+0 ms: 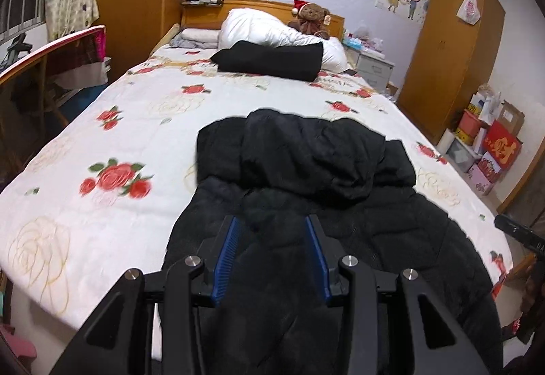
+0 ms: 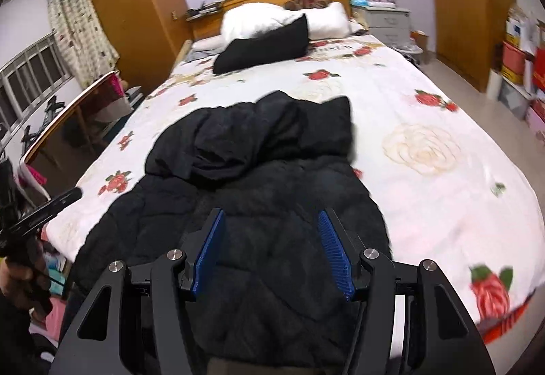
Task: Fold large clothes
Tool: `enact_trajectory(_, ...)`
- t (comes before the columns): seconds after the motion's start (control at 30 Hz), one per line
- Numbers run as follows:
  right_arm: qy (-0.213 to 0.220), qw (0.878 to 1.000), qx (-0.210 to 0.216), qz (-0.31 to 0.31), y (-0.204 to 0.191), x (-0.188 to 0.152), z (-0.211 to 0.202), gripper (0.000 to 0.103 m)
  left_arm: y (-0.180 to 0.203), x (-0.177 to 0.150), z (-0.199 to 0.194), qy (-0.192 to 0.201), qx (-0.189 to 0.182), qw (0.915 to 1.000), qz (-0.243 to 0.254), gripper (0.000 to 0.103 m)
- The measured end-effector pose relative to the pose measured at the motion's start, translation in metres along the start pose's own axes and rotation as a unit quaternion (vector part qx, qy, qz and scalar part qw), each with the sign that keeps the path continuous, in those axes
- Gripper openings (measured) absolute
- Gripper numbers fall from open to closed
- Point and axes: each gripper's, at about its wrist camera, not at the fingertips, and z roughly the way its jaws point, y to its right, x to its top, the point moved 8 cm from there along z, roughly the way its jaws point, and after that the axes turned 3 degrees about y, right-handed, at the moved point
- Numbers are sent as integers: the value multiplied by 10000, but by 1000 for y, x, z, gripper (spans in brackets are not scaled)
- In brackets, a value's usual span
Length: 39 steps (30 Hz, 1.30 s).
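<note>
Your bed (image 1: 85,136), under a rose-print quilt, carries the black padded coat (image 1: 306,204) at its near edge, hood pointing away. Your left gripper (image 1: 272,221) and right gripper (image 2: 270,216) hover over it, jaws apart, gripping nothing. Beyond lie a black pillow (image 1: 269,59) and teddy bear (image 1: 311,18)

The quilted jacket (image 1: 306,170) is black; the bedspread (image 1: 136,136) is white with red roses, green leaves and pale cream rose outlines; the gripper pads (image 2: 211,249) are blue on black frames; a black folded garment (image 1: 272,61) lies near the head edge; the duvet (image 1: 259,24) is white; the teddy bear (image 1: 311,18) is brown with a red hat; the wardrobes (image 1: 449,51) are orange-brown
</note>
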Motion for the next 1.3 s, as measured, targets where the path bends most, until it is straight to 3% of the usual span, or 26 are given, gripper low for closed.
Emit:
enact_trajectory(0.23, -170, 9987, -193, 432, 38, -24, -3, 58, -23, -31, -7, -213, 211, 9995, -123, 43)
enact_trajectory(0.33, -234, 9976, -224, 618, 50, -30, -1, 58, -30, -38, -8, -246, 273, 9992, -183, 51)
enact_trajectory(0.8, -741, 9843, -130, 1596, 108, -56, 30, 63, -72, -60, 23, -673, 638, 9947, -445, 56)
enact_trajectory(1.03, -1066, 9782, 56, 1779, 110, -71, 48, 63, -78, -83, 39, -1051, 543, 9911, -617, 57)
enact_trajectory(1.3, -1243, 9791, 339, 1573, 89, -81, 46, 63, -70, -92, 39, -1163, 468, 9899, -663, 57)
